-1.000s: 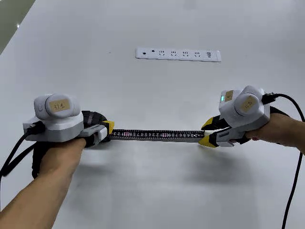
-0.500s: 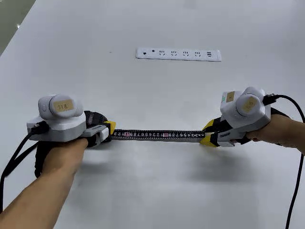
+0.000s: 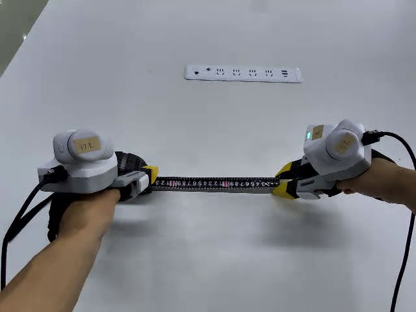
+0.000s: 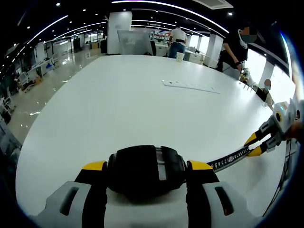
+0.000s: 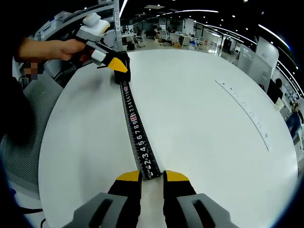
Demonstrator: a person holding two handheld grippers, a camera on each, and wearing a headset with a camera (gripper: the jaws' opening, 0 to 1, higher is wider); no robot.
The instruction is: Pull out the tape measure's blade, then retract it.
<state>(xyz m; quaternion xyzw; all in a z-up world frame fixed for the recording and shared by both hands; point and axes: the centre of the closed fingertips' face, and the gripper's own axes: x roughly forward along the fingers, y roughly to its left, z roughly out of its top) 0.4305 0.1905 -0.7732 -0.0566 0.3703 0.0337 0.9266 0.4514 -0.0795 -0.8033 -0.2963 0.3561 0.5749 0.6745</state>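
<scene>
Worktop (image 3: 208, 260) of smooth, matte white runs under both grippers, which are held over its near part, one toward the left edge and one toward the right. Each has a white, rounded plastic body with a black cable (image 3: 16, 218) trailing off it.

The left gripper (image 3: 146, 177) has its yellow-tipped fingers clamped on either side of the case (image 3: 130, 161). In the left gripper view (image 4: 147, 166) the case (image 4: 145, 168) is a black, rounded lump with a paler band down its middle.

From it the blade (image 3: 218, 183) stretches straight across to the right gripper (image 3: 283, 182). The blade is a narrow, dark strip printed with white numerals and a few red marks, and it casts a soft shadow on the worktop below. In the right gripper view the fingers of that gripper (image 5: 152, 176) stand narrow, pinching the blade's (image 5: 135, 128) free end between their yellow tips.

Toward the far edge, well apart from the blade, a long, flat, white power strip (image 3: 242, 73) lies parallel to it. Beyond that edge, people (image 4: 178, 38) stand in a bright hall with a glossy floor.
</scene>
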